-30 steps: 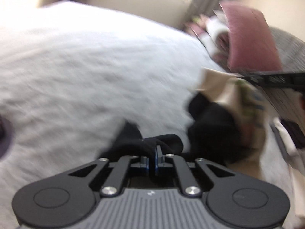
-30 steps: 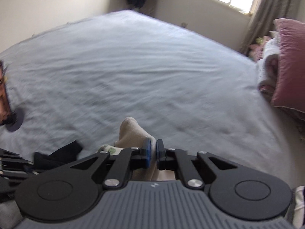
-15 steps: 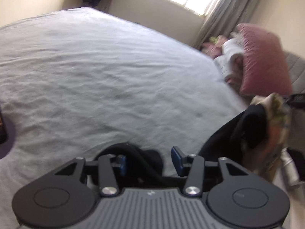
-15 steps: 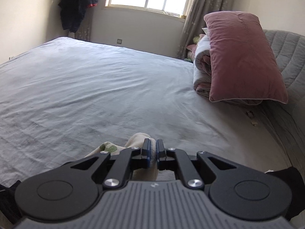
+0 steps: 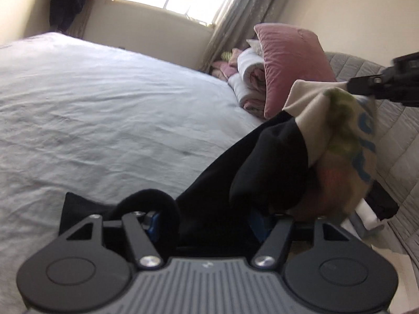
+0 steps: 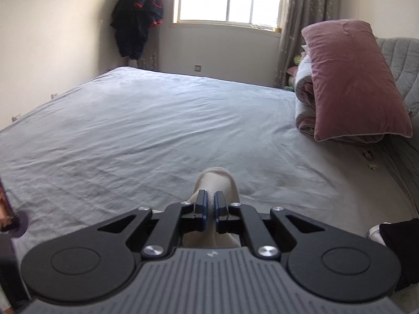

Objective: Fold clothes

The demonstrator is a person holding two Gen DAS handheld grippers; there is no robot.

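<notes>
Garment (image 5: 327, 136) | cream end pinched between right gripper (image 6: 208, 208) fingers, over bed (image 6: 157, 130) | black part between spread left gripper (image 5: 204, 221) fingers, jaws just opening | cream bulk hanging at 2 o'clock

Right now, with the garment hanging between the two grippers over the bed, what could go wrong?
1. The left gripper has just been opening, with the black sleeve draped loosely between its jaws; the sleeve may snag or drag.
2. Only the right gripper pinches the cream fabric, at one small fold, so the bunched garment could slip and land crumpled on the bed.
</notes>
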